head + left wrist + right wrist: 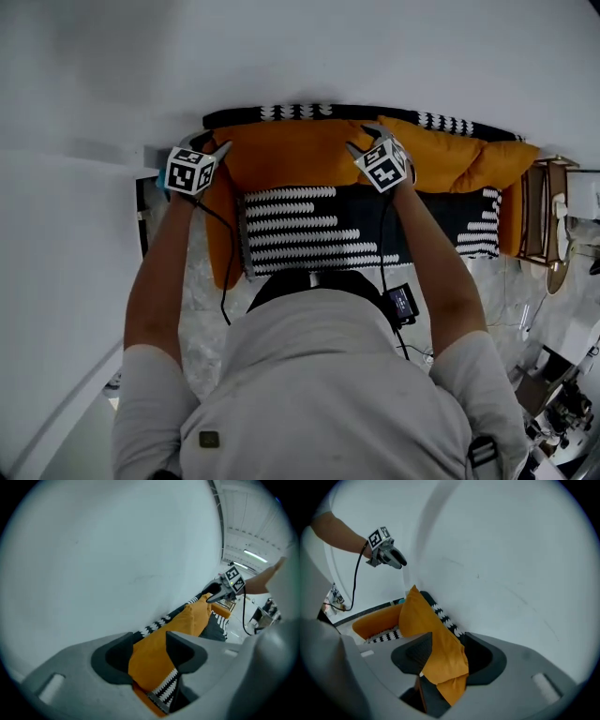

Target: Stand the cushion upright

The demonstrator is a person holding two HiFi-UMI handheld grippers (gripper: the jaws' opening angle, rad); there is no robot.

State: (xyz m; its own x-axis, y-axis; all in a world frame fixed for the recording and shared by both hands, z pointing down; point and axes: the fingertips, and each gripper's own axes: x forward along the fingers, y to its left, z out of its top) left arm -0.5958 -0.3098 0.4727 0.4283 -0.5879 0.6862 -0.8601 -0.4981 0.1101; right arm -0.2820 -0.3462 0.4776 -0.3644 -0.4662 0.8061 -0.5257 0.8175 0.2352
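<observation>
Rising behind everything, the white wall (300, 56) backs a seat (309, 230) striped in black and white. Between them the orange cushion (300, 155) is held up on edge close to the wall, with its top edge running from one pair of jaws to the other and on past the right pair. The jaws of the left gripper (149, 656) are clamped on the cushion's end. Orange fabric fills the gap between the pads, and a patterned strip shows just beneath it. The jaws of the right gripper (444, 656) pinch a fold of the same fabric, which bunches below the pads.
</observation>
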